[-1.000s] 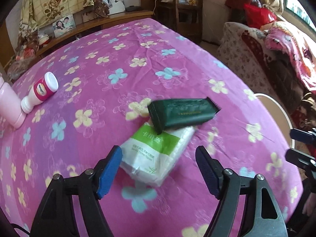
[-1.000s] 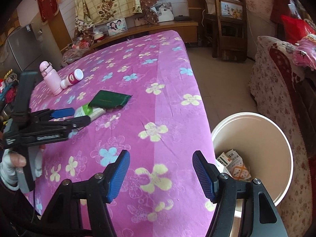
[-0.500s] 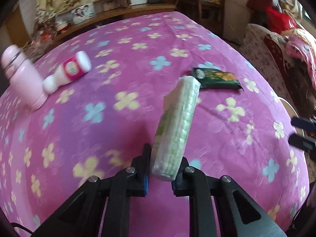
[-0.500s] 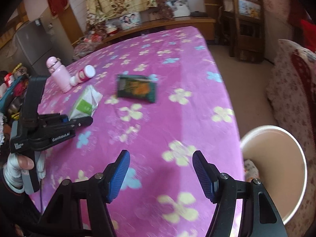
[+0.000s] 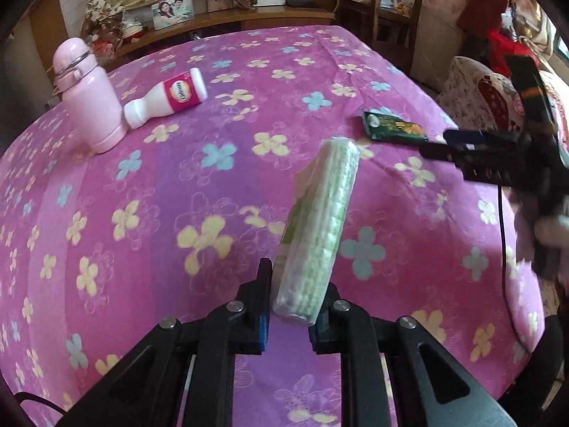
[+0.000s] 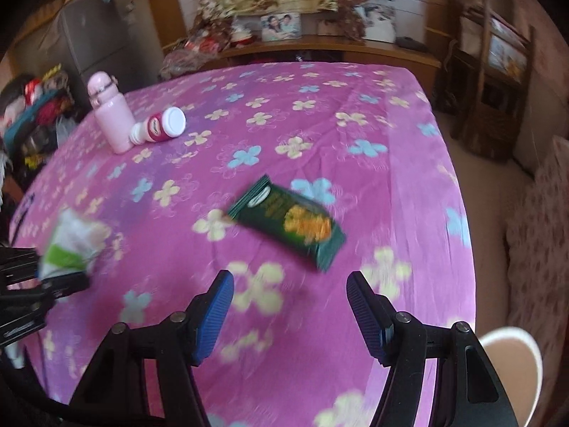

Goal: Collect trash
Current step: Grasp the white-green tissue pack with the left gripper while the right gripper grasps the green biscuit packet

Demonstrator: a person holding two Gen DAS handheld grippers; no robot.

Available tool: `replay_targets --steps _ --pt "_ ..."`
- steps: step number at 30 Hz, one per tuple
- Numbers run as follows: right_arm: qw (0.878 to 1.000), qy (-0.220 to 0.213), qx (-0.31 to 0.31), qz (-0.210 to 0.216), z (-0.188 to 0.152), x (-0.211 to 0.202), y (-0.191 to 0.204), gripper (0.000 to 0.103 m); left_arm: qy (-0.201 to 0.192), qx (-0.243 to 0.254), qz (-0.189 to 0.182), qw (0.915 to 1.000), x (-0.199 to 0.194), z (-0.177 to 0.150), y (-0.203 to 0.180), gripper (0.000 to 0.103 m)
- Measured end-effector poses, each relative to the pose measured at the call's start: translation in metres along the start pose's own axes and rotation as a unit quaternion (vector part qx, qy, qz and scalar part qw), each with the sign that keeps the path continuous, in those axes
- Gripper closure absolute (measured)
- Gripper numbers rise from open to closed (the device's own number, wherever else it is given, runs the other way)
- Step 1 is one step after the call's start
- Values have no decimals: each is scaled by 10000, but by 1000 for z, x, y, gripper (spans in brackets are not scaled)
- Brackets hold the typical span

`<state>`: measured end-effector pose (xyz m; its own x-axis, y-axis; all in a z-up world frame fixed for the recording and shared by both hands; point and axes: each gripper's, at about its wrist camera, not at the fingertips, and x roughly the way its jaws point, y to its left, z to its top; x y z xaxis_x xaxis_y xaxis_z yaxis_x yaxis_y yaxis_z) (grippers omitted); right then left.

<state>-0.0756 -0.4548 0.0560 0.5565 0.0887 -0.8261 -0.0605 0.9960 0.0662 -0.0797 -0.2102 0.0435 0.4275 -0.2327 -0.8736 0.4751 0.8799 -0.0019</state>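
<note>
One of two visible wrappers is secured: left hand-held gripper clamps the tissue pack clear of the bench, right hand-held gripper gapes empty before the green snack packet; bin drop pending.

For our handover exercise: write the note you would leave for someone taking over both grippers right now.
Left gripper: shut on the white-and-green soft tissue pack, lifted off the pink flowered tablecloth.
Right gripper: open, empty, above the dark green snack wrapper.
White round bin: at the table's near right corner.
Done: pack picked up.
Left: bin the pack and the wrapper; perhaps the lying white-and-red bottle.
</note>
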Motion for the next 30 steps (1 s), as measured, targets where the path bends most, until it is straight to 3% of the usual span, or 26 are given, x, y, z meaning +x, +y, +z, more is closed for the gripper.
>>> replay_targets --steps 5,12,14,15,18,20,22,23,26,30 --pt "9995 78 -269 158 20 24 -11 32 107 -165 219 9996 5 0 11 85" --pt "9947 303 -187 968 16 30 -3 31 182 -321 524 9979 9 -2 28 85" --pt "9865 441 -83 1575 7 19 10 31 151 -339 606 9975 9 -2 30 85" --pt "9850 428 -112 1668 2 14 16 31 145 -341 660 9971 10 -2 31 85" --pt "9931 271 -115 1139 -2 3 25 31 161 -369 702 9967 15 -1 29 85" --pt "9961 180 149 846 1 2 22 30 181 -394 666 9968 18 2 28 79" --pt "9978 133 297 580 5 6 21 30 154 -460 545 9973 21 6 27 46" --pt "9982 140 330 482 8 10 21 30 103 -501 509 9974 21 8 27 39" --pt "9980 189 448 416 14 24 27 30 -50 -568 491 9972 21 16 24 36" --pt "9989 149 416 136 21 39 33 30 73 -338 676 9971 35 25 13 36"
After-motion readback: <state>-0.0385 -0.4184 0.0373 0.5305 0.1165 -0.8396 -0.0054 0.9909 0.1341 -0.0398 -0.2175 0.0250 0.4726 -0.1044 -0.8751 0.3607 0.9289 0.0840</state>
